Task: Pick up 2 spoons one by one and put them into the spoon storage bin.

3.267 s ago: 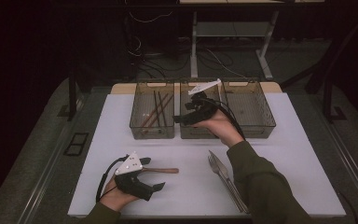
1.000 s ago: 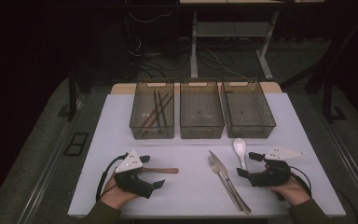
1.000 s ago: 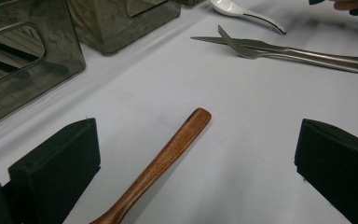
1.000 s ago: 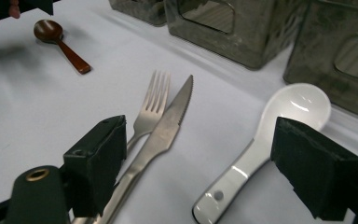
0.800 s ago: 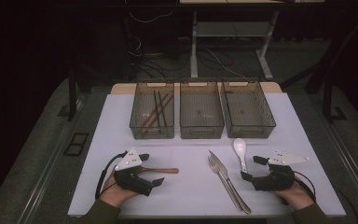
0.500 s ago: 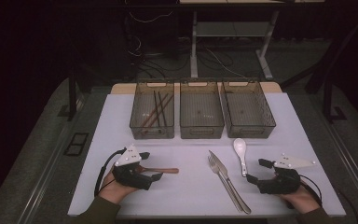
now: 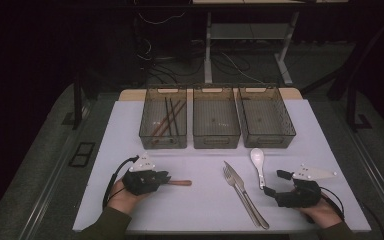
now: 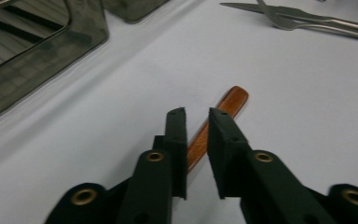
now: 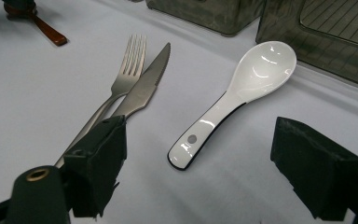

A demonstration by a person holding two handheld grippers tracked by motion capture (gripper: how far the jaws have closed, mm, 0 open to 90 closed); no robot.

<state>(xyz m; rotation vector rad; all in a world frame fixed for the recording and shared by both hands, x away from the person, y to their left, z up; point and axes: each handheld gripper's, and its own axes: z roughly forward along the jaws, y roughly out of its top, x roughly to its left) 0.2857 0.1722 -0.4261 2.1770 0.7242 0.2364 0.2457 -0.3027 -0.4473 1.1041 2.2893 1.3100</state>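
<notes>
Left gripper view: left tool has just been closing and pinches a brown chopstick on the white desk; right tool spread before a white spoon.

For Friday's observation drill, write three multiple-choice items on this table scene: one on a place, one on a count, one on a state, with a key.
1. Where does the white ceramic spoon lie?
A. in the middle bin
B. on the white tabletop, right of the steel fork and steel knife
C. between the left gripper's jaws

2. How many clear grey plastic bins stand in the row?
A. two
B. three
C. five

3. How does the left gripper stand?
A. wide open above the fork
B. lying inside a bin
C. closed on the brown wooden chopstick

Key: 1 B, the spoon rests on the tabletop ahead of the open right gripper. 2 B, three bins sit side by side. 3 C, the jaws have just been closing, and the chopstick runs between them.
</notes>
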